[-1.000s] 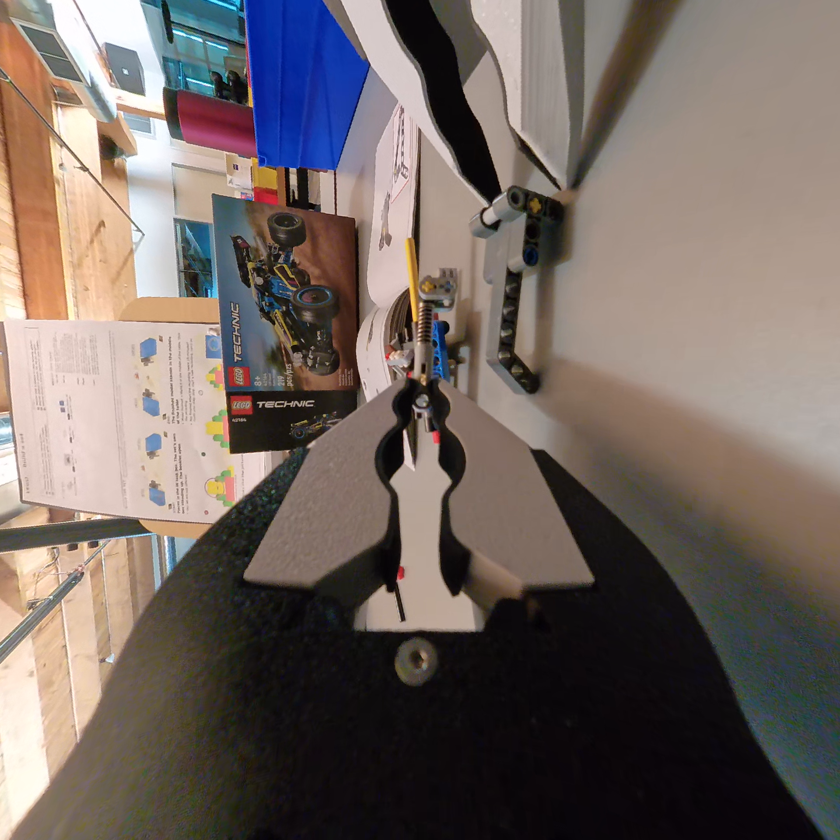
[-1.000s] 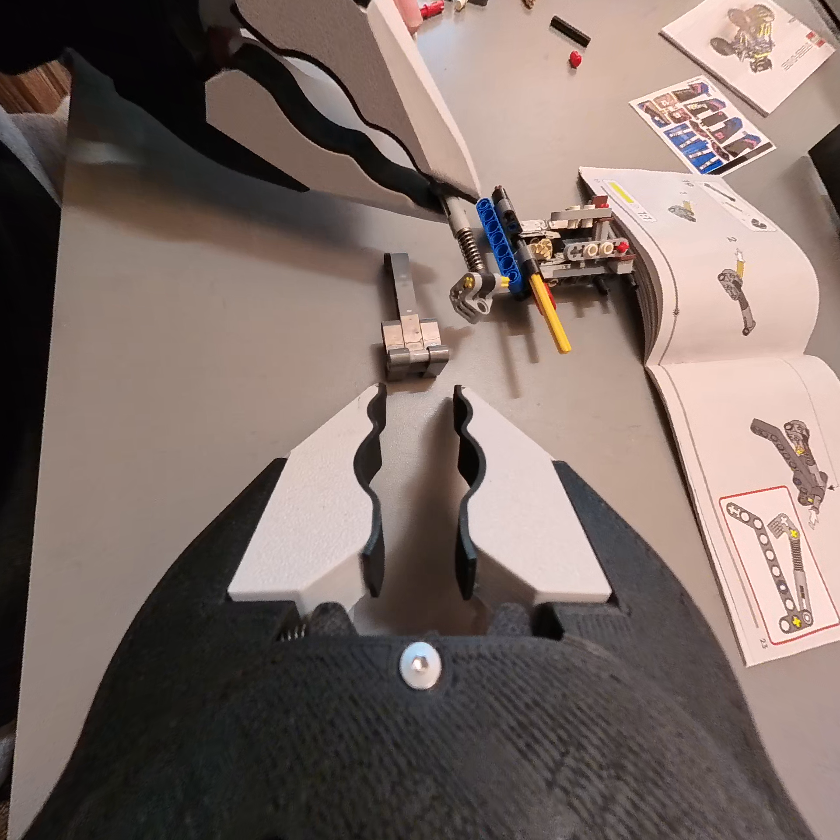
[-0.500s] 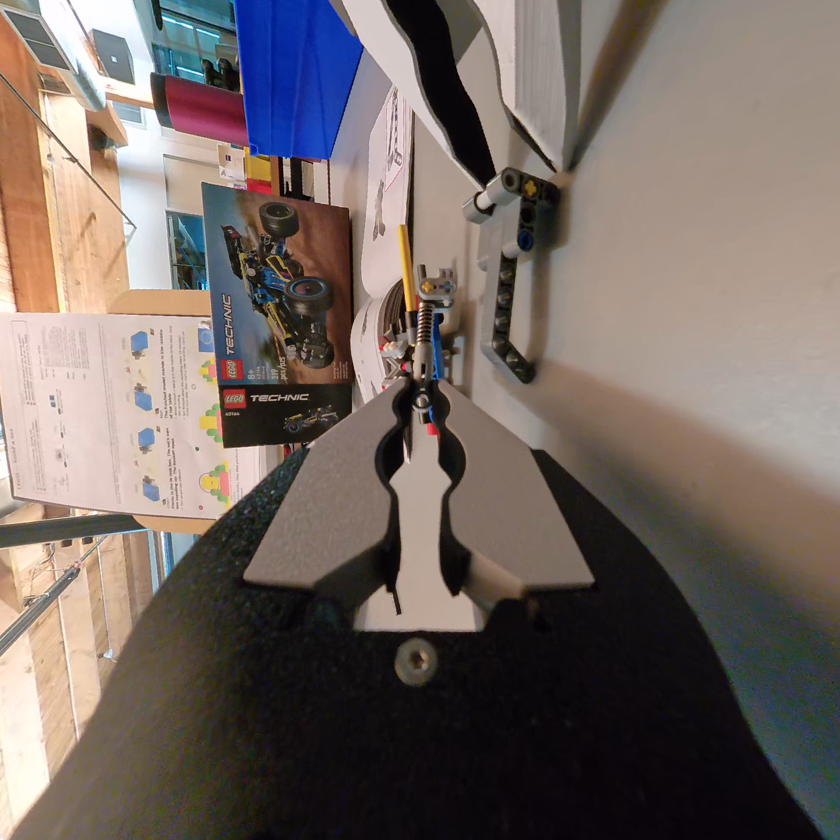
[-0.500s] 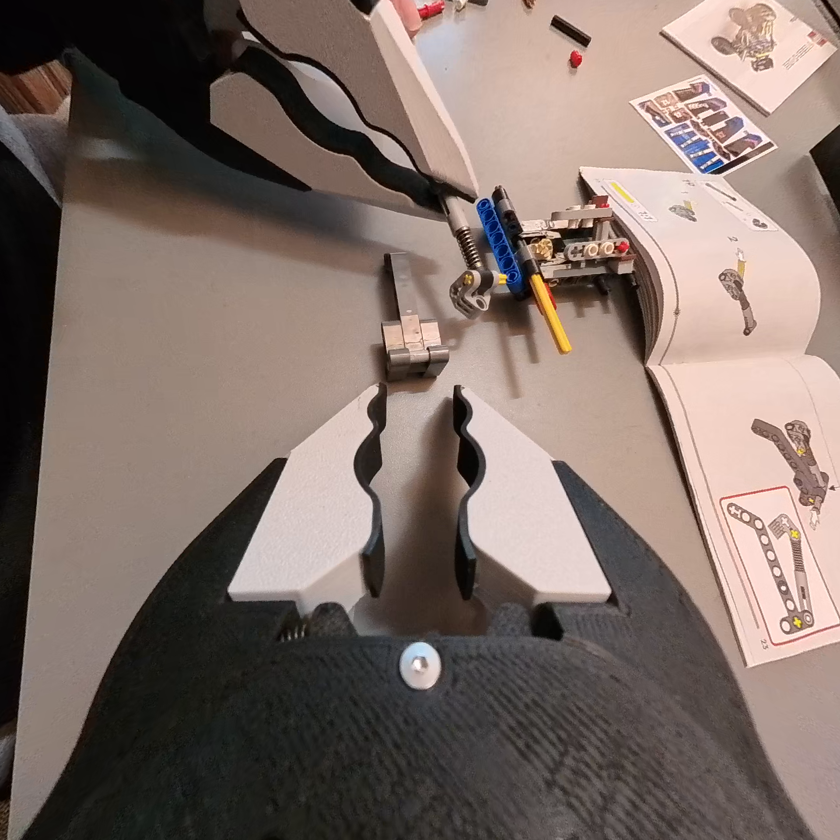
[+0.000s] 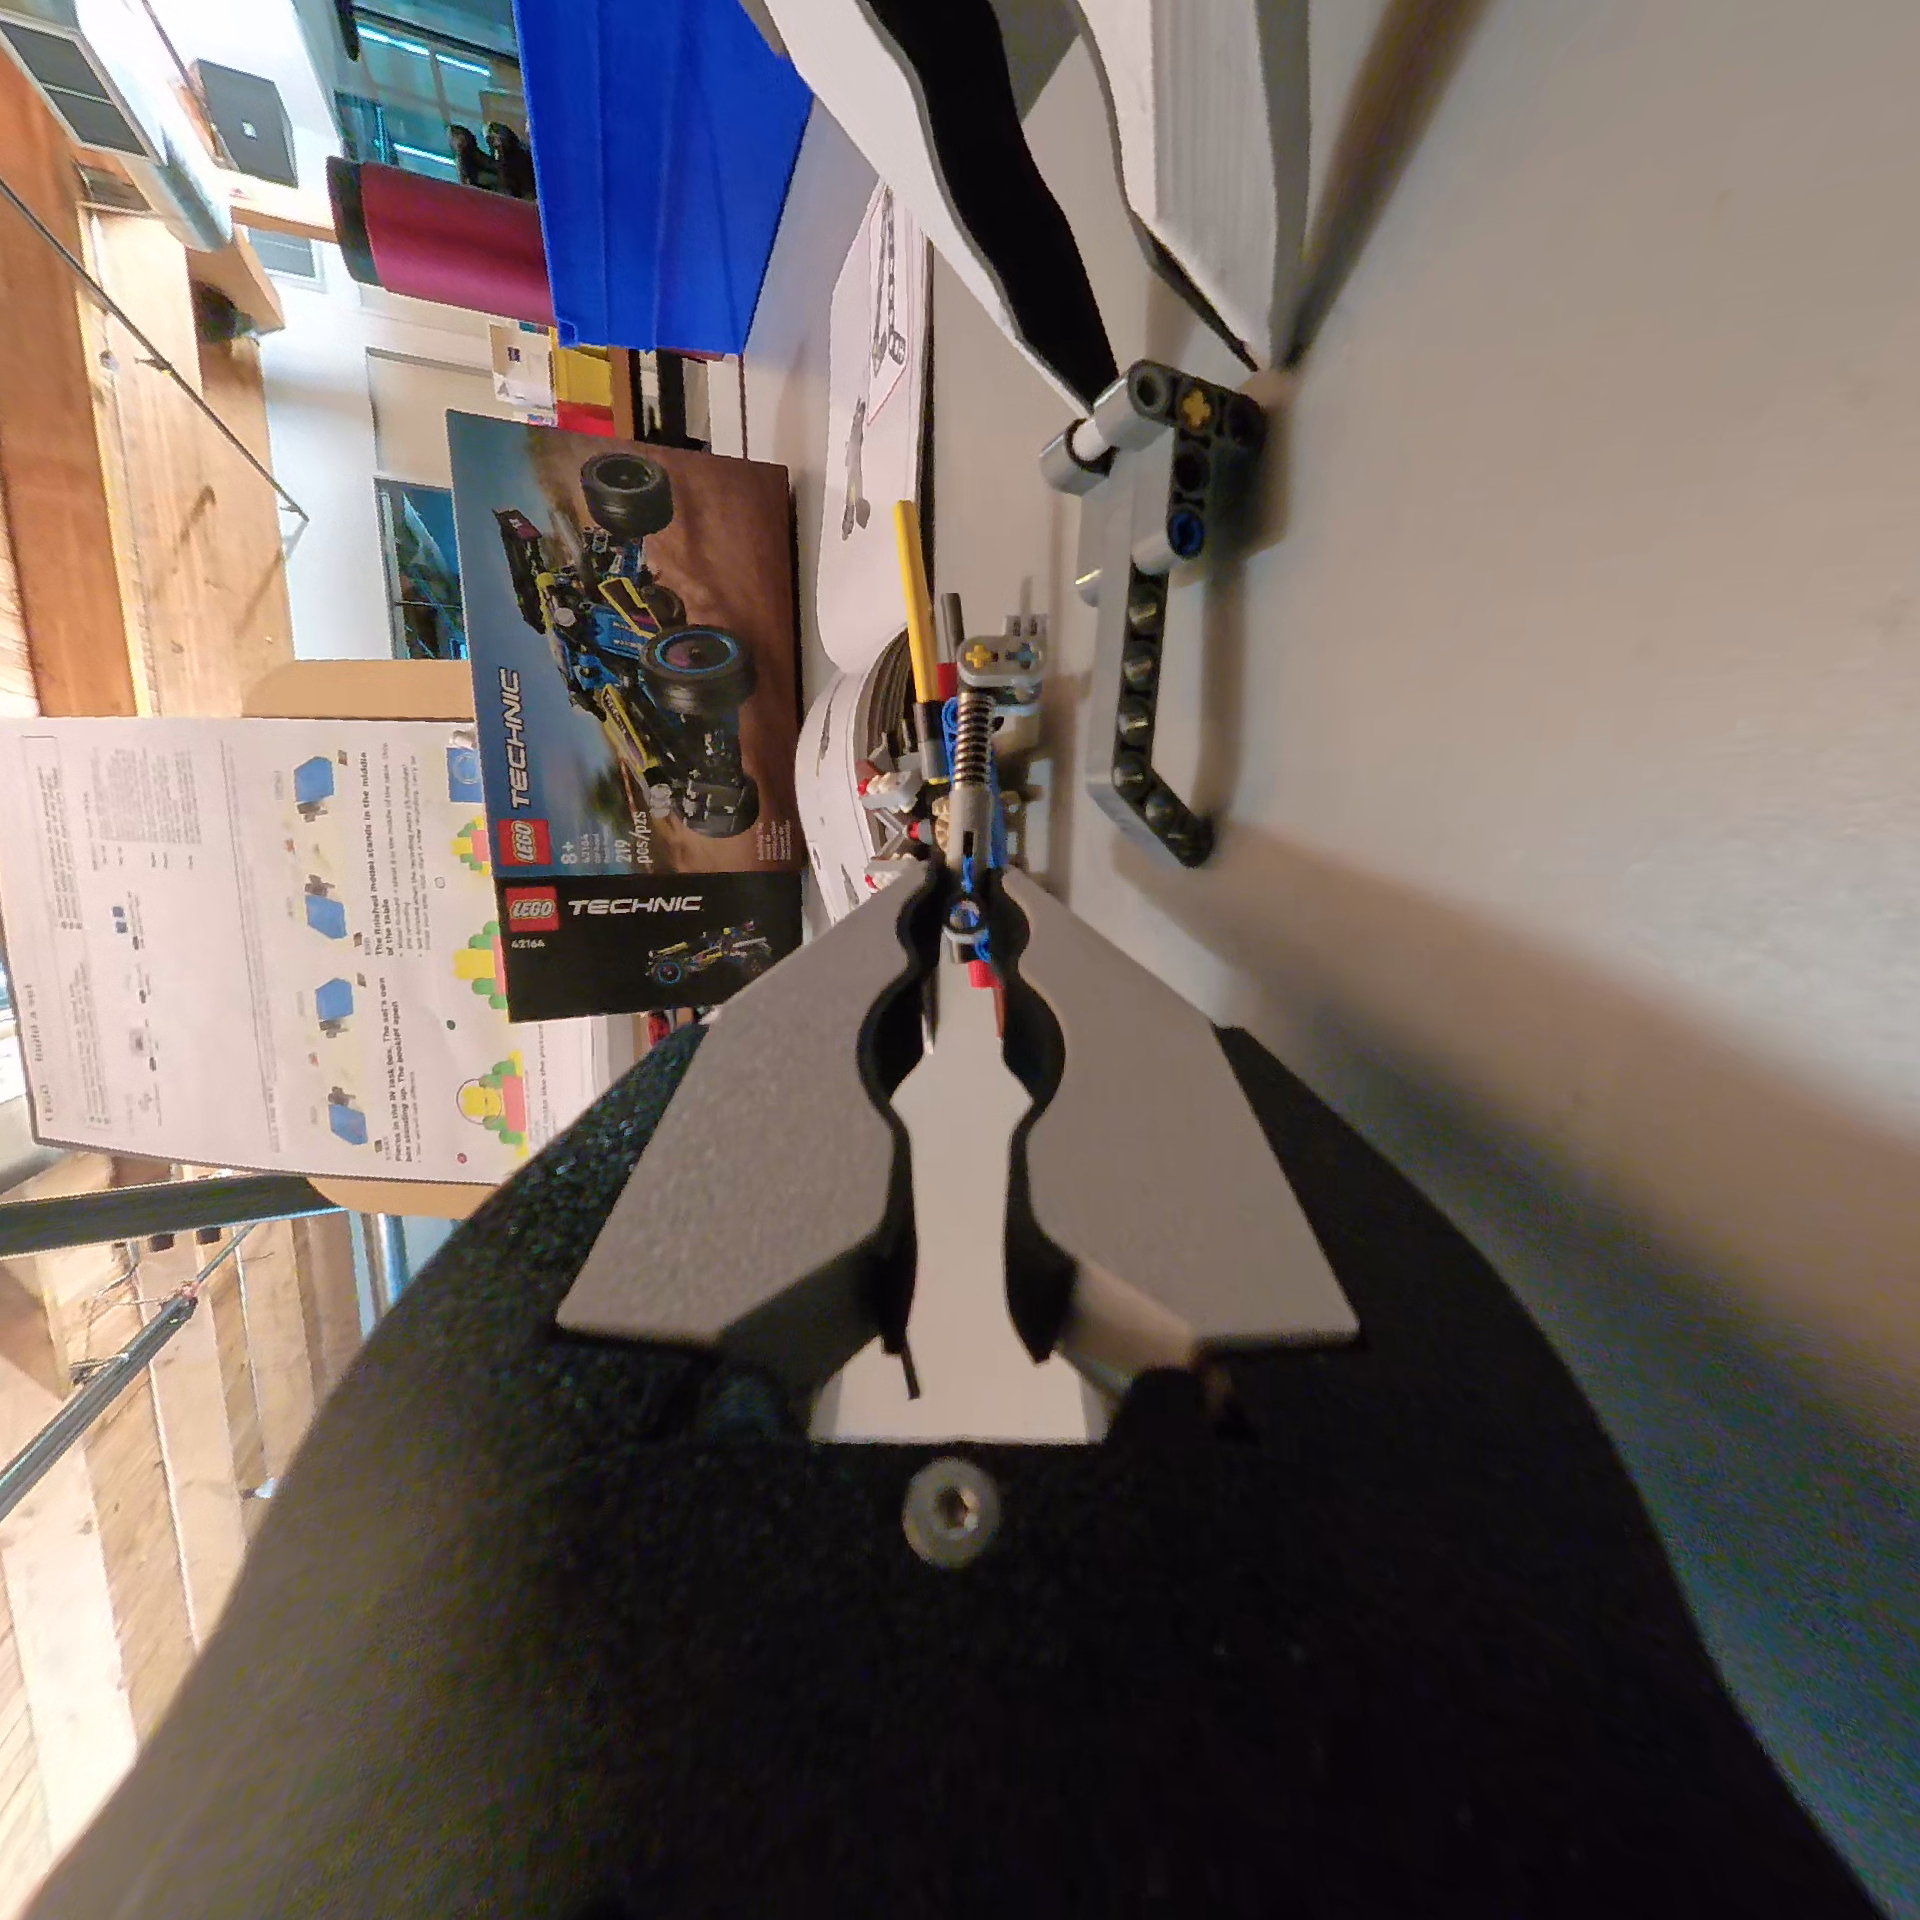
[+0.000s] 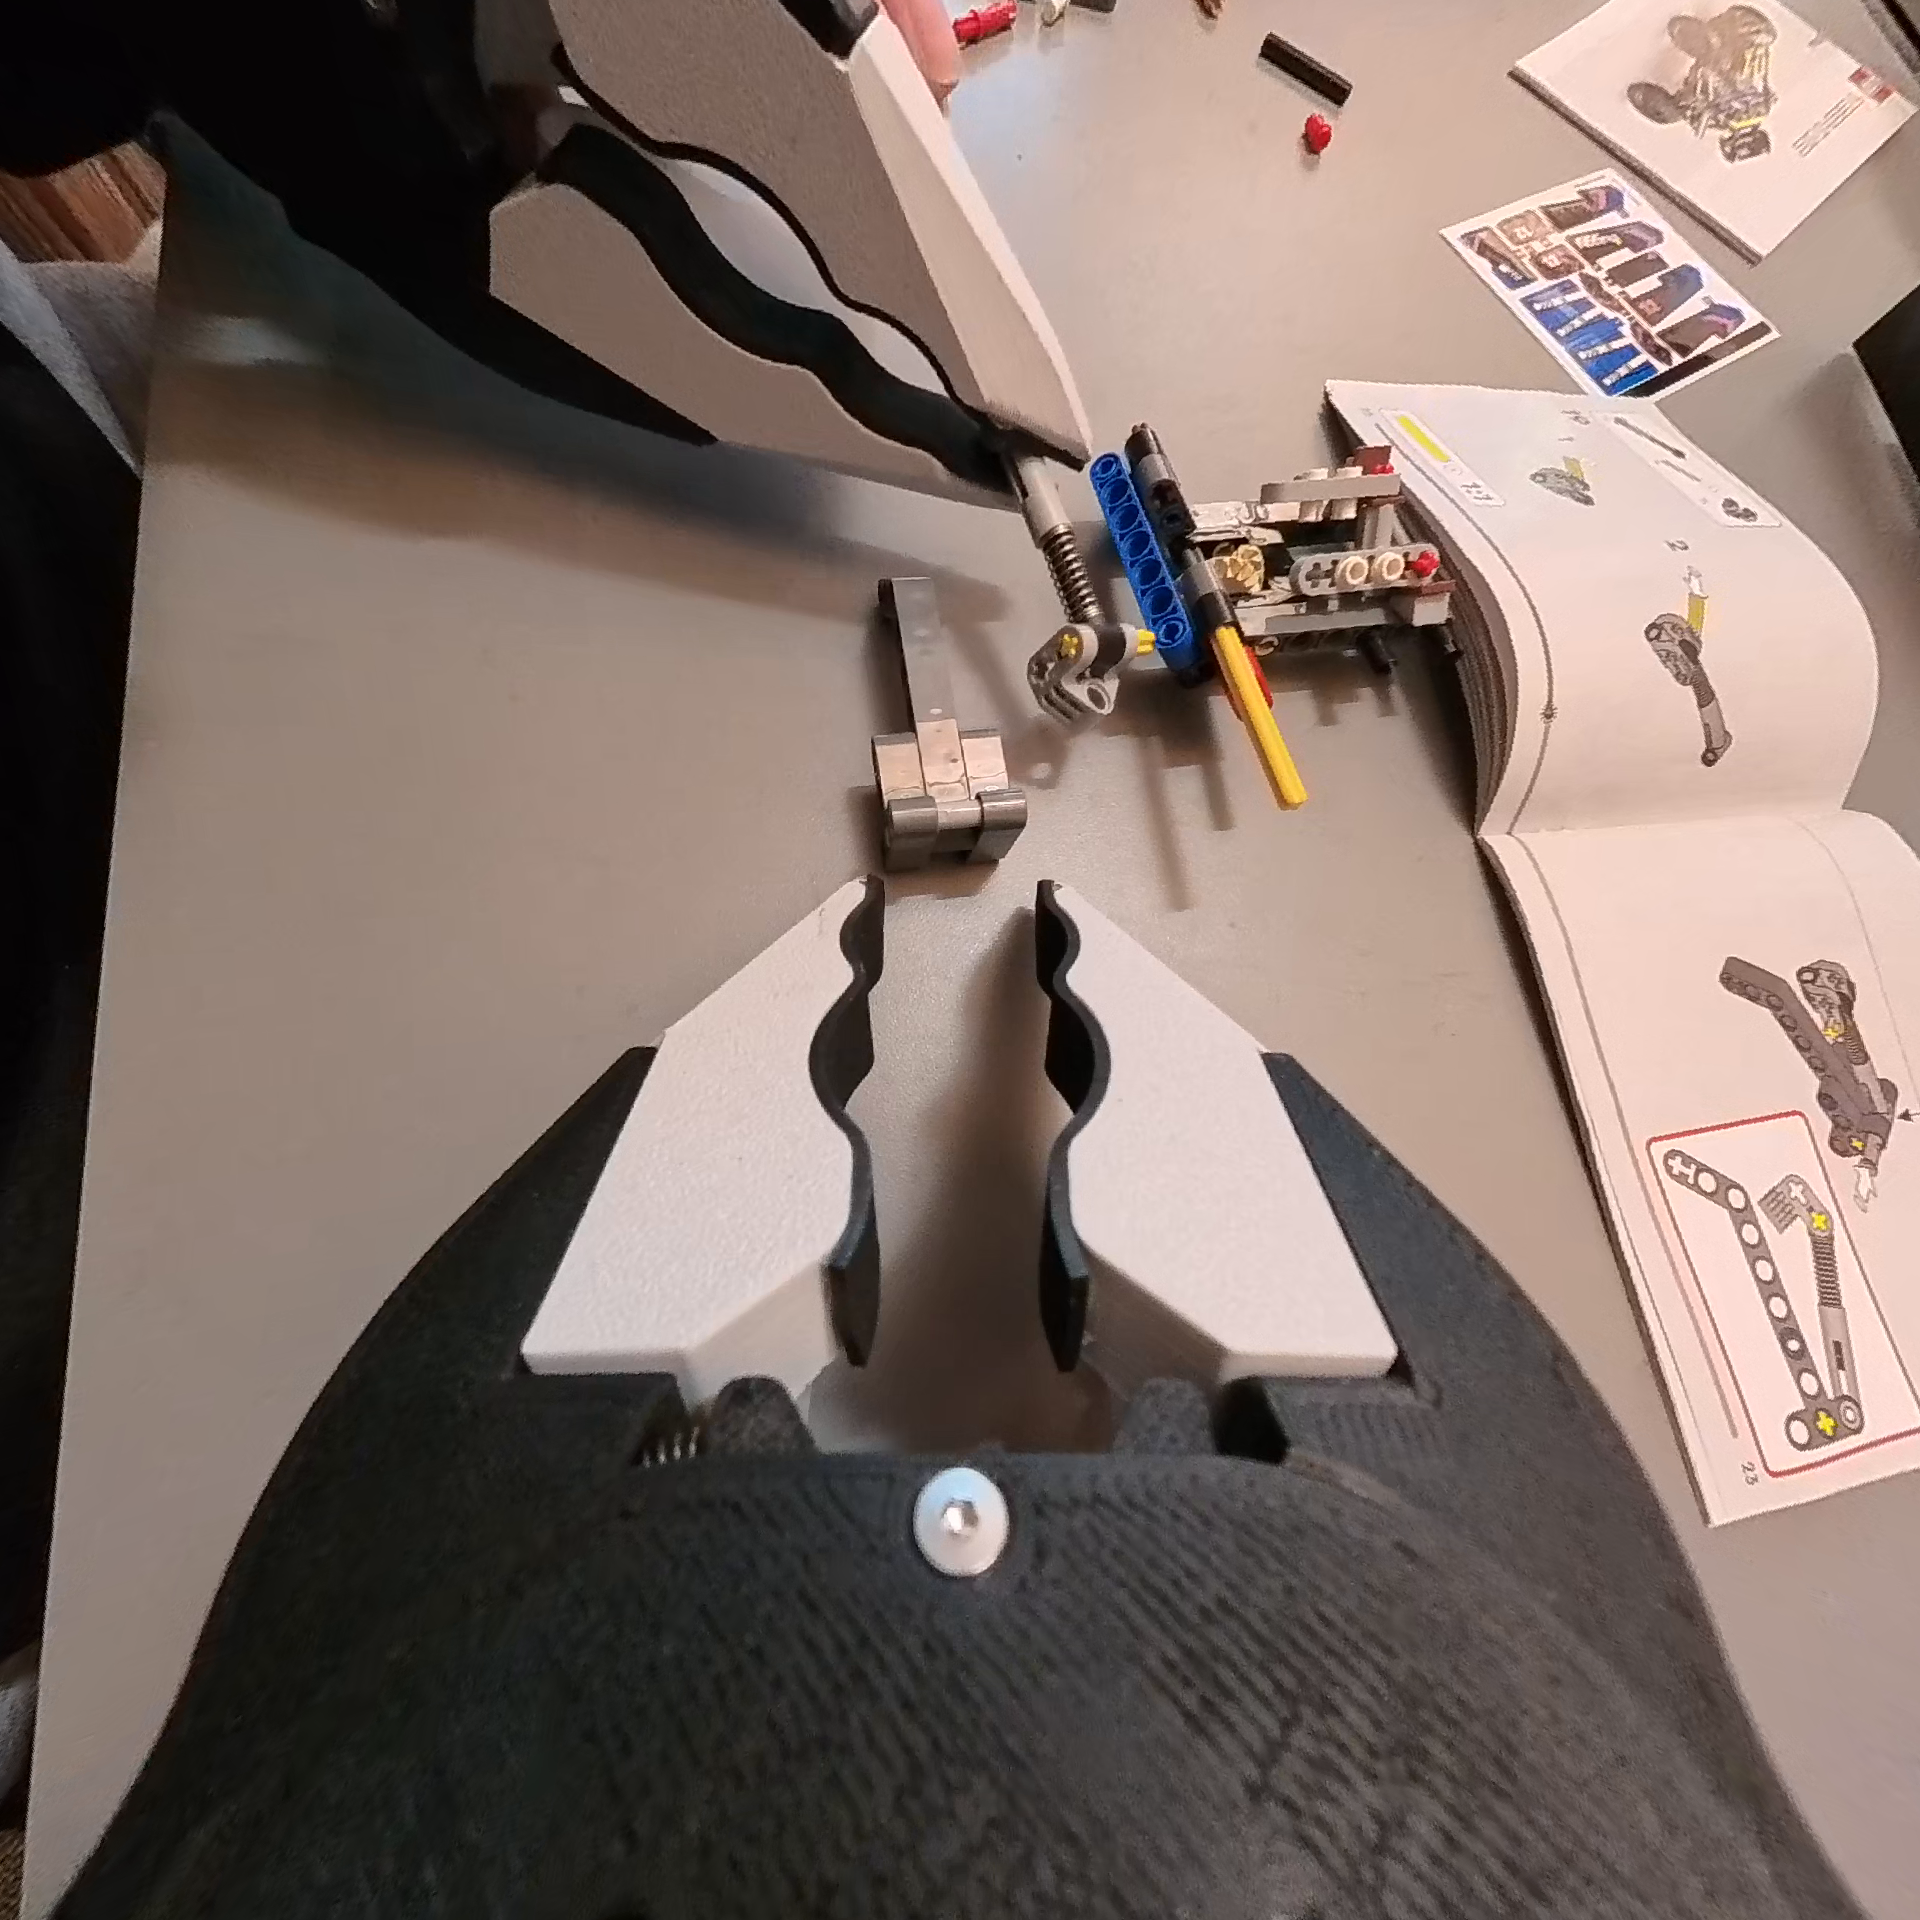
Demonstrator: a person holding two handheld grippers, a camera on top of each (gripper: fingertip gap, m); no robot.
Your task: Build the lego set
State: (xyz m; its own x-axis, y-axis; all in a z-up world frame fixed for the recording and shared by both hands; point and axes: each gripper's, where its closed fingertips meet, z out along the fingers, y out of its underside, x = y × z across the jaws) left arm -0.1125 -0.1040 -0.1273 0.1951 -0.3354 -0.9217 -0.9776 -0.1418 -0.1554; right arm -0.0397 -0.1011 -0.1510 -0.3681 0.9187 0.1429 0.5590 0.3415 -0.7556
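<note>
Lego sub-assembly (image 5: 971,790), left wrist view: sits just past the left gripper (image 5: 964,914) tips at 12 o'clock, spring shock absorber (image 5: 974,738) pointing away along the finger axis. Left tongs closed down to a narrow slit, tips clamped on the near end of the shock. Camera is rolled, so the grey table (image 5: 1558,727) runs up the right side. Bent dark-grey beam (image 5: 1148,665) with grey connector lies at 1 o'clock, apart from the assembly. Yellow axle (image 5: 914,603) sticks out at 12 o'clock. Set box (image 5: 623,707) stands at 10 o'clock, printed sheet (image 5: 239,935) at 9 o'clock, blue bin (image 5: 665,166) at 11 o'clock. Other gripper's grey fingers enter from the top, tip touching down by the beam

Right wrist view: right gripper (image 6: 956,894) hovers over the table (image 6: 468,831), jaws clearly parted, nothing between them. Beam piece (image 6: 935,748) lies just beyond the tips at 12 o'clock, not touched. Assembly (image 6: 1226,561) at 1 o'clock, blue beam and yellow axle (image 6: 1257,717) visible, far end against the open instruction booklet (image 6: 1662,831) at 2–3 o'clock. Left gripper (image 6: 1023,447) comes in from 11 o'clock, pinching the shock's (image 6: 1060,540) top end. Sticker sheet (image 6: 1600,291) and second booklet (image 6: 1704,114) at 1–2 o'clock, loose red and black bits near the far edge
</note>
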